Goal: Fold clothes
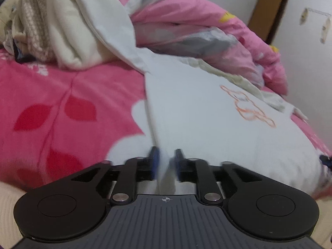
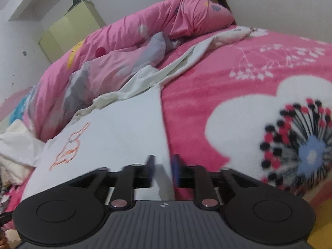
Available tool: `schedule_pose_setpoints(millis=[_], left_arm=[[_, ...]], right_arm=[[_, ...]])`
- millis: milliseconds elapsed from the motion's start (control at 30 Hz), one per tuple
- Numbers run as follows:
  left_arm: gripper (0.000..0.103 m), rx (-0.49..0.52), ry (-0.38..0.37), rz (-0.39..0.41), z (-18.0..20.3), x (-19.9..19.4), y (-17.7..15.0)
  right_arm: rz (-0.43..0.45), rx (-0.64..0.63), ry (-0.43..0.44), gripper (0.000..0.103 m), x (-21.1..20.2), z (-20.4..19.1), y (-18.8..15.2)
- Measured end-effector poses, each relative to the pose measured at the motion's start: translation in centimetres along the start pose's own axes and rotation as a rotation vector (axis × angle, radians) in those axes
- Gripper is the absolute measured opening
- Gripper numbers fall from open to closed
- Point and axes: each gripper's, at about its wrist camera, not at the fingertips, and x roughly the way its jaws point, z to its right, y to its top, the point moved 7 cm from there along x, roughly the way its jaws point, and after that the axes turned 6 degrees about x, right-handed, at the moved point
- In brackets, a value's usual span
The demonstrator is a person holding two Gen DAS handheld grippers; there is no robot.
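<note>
A white garment (image 1: 207, 124) with an orange outline drawing (image 2: 69, 147) was spread flat across the pink flowered bed cover, its near edge lying between both grippers' fingers and its far end tucked against the rumpled quilt.

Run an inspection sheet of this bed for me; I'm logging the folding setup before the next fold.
Surface: pink floral blanket covering the bed.
Job's things: white garment with an orange outline drawing, spread flat.
Clutter: rumpled pink quilt behind it; cream clothes pile at the far left.
Grippers: left gripper and right gripper open, garment's near edge between the fingers, not pinched.
Cables: nothing seen.
Surroundings: white walls, brown door, yellow-green cabinet.
</note>
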Motion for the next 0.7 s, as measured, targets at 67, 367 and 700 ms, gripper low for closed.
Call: schedule_pose_setpoints(millis=[67, 367, 700], left_arm=[[0.034, 0.058, -0.011, -0.023, 0.9, -0.2, -0.8], [0.004, 0.182, 0.105, -0.013, 1.6, -0.4, -1.7], [0.017, 0.17, 0.064, -0.068, 0.4, -1.2, -3.1]], right_arm=[[-0.02, -0.023, 0.001, 0.032, -0.3, -0.3, -0.9], [0.023, -0.166, -0.124, 0.001, -1.2, -1.3, -2.0], [0.003, -0.145, -0.155, 0.007, -1.8, -1.2, -2.7]])
